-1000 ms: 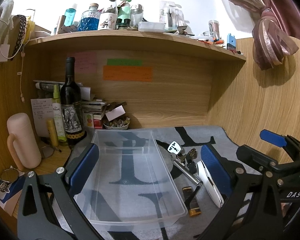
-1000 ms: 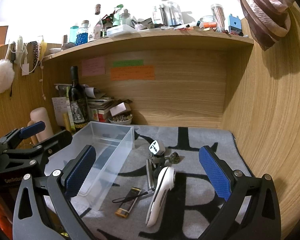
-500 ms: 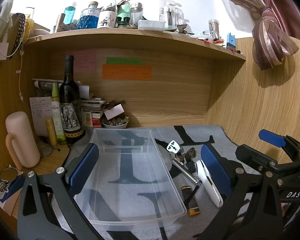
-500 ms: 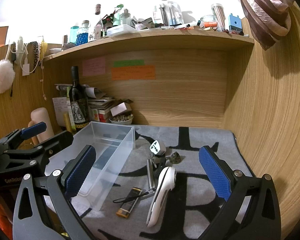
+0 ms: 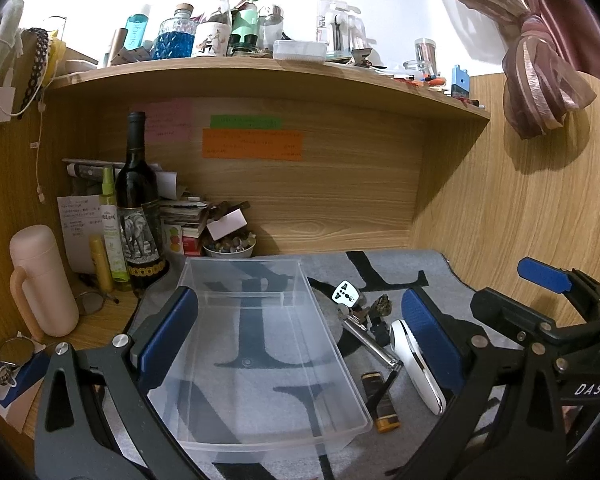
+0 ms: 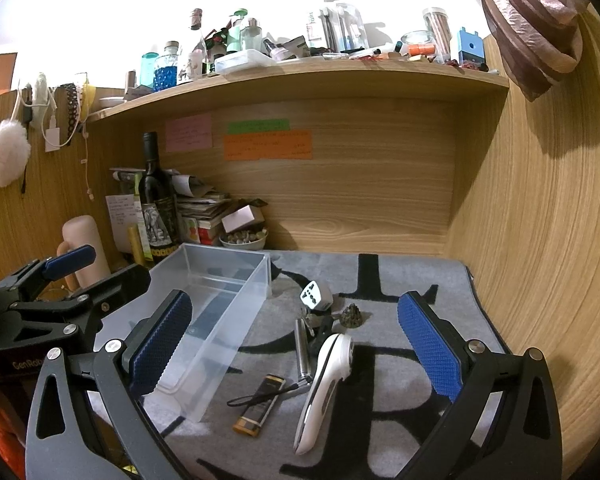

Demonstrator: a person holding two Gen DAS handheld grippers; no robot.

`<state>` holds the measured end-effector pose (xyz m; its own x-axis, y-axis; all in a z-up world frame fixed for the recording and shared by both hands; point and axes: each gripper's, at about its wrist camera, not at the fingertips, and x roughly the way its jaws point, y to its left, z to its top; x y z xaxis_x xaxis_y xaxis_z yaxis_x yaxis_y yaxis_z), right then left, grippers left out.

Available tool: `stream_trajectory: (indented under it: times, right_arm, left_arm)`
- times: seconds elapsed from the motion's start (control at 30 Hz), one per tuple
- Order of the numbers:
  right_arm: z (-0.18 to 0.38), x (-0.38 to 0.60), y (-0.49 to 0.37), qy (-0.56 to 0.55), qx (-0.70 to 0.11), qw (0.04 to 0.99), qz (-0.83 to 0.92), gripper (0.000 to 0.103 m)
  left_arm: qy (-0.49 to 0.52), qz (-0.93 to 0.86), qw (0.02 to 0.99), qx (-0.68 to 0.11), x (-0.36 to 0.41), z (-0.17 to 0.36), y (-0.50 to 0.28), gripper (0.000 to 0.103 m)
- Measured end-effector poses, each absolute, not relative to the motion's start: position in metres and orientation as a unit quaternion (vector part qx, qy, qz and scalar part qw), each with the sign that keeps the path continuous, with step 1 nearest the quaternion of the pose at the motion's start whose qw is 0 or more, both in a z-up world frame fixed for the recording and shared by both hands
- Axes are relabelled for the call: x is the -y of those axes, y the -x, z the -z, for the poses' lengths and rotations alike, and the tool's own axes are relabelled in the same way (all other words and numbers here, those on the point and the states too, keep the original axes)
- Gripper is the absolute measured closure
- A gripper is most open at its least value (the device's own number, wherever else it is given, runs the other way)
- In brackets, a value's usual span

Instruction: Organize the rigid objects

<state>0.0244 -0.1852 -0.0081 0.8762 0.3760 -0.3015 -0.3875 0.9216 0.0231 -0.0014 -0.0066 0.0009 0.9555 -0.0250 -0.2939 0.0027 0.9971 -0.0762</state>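
Observation:
An empty clear plastic bin (image 5: 260, 344) (image 6: 216, 300) sits on a grey mat. Right of it lie a white handheld device (image 6: 324, 388) (image 5: 416, 364), a black and amber lighter with a cord (image 6: 260, 404) (image 5: 382, 404), a metal tool (image 6: 302, 348) (image 5: 370, 344), a white travel adapter (image 6: 316, 294) (image 5: 346, 292) and a small spiky cone (image 6: 352, 315) (image 5: 382, 305). My left gripper (image 5: 300, 336) hangs open above the bin. My right gripper (image 6: 296, 344) is open above the loose objects, holding nothing.
A wine bottle (image 5: 138, 208), spray bottles, a pink flask (image 5: 40, 280), stacked papers and a bowl of stones (image 5: 230, 245) crowd the back left. A cluttered shelf (image 5: 260, 76) overhangs the desk. A wooden wall (image 6: 540, 240) closes the right side.
The left wrist view has shifted slightly, with the bin a little lower and nearer. Both grippers stay open and the objects on the mat have not moved.

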Motion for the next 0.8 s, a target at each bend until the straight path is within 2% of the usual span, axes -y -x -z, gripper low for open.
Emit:
stream_trajectory:
  times: [0.47,0.6,0.8]
  right_arm:
    - [0.009,0.185,-0.026,0.021,-0.15,0.968,-0.201,0.0]
    - [0.011,0.184,-0.029,0.024,-0.148,0.968,-0.201,0.0]
    - [0.012,0.188,-0.039,0.016,-0.158,0.966,-0.206,0.004]
  left_arm:
    - [0.057,0.027,0.985,-0.158,0.001,0.0,-0.003,0.0]
    - [0.053,0.019,0.985,-0.165,-0.002,0.0,-0.006,0.016]
    - [0.049,0.006,0.982,-0.185,-0.016,0.003,-0.01,0.021]
